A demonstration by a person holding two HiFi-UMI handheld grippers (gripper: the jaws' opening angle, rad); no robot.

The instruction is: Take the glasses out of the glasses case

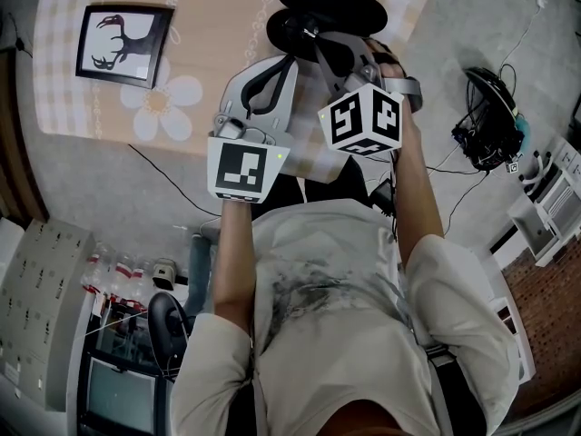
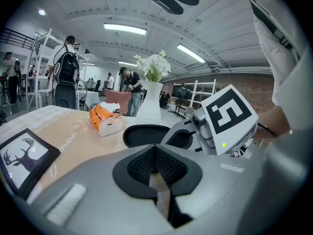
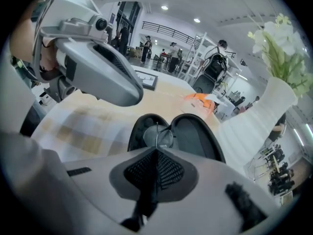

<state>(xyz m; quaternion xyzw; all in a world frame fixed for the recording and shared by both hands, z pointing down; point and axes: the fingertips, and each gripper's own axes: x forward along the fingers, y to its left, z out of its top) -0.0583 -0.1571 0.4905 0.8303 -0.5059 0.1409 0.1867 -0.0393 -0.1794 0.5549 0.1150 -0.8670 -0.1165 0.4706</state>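
At the top centre of the head view the black case [image 1: 329, 3] lies open on the worktop [image 1: 227, 25], and both arms are stretched out toward it from below.

The right claw [image 3: 156, 151] is the nearer one. In its own view the glasses [image 3: 157, 137] sit dead ahead at the very tip of the claw, over the seam between the two halves of the case. One round lens shows just past the pads. The halves lie side by side, left and right of that seam, and each runs lengthwise away from the claw. The pads are pressed together, and a thin wire of the frame stands up right on their closing line. I'd say the claw is pinching the glasses by that wire, though the contact itself is too small to be sure of.

The left claw [image 2: 156, 151] is also pressed together, with nothing between its pads that I can see. From its view the case is ahead and a little apart, with the right claw to the right of it. It is not touching the case.

Since the glasses lie in line with the right claw, I'd judge the coming move to be a lift straight up and back out of the case. If the case comes up too, the left claw is close enough to steady it.
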